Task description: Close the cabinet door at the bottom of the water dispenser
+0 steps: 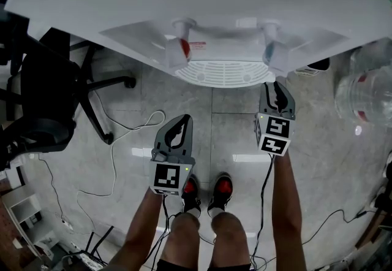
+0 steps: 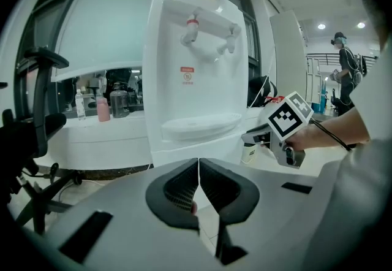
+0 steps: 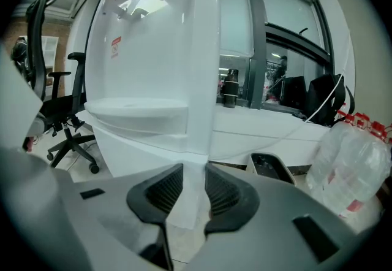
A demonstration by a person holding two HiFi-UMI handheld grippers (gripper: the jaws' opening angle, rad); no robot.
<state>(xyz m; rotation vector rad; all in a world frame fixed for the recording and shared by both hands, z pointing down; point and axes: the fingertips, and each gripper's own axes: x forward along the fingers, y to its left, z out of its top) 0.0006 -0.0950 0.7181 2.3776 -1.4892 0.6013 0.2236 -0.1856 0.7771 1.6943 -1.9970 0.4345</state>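
The white water dispenser [image 1: 220,73] stands before me, with its drip tray and two taps seen from above. In the left gripper view the water dispenser [image 2: 193,80] faces me. My right gripper [image 1: 277,87] is at its right front corner, low beside the body. In the right gripper view a thin white panel, the cabinet door's edge [image 3: 191,214], fills the gap of my right gripper [image 3: 188,187], touching both pads. My left gripper [image 1: 179,124] hangs back from the dispenser over the floor. Its pads meet with nothing between them [image 2: 198,168]. The door's face is hidden.
A black office chair [image 1: 49,98] stands at the left. Clear water bottles [image 1: 367,92] sit at the right. Cables [image 1: 116,153] trail over the tiled floor. My red shoes [image 1: 205,193] are just behind the grippers. A small dark bin [image 3: 269,168] sits right of the dispenser.
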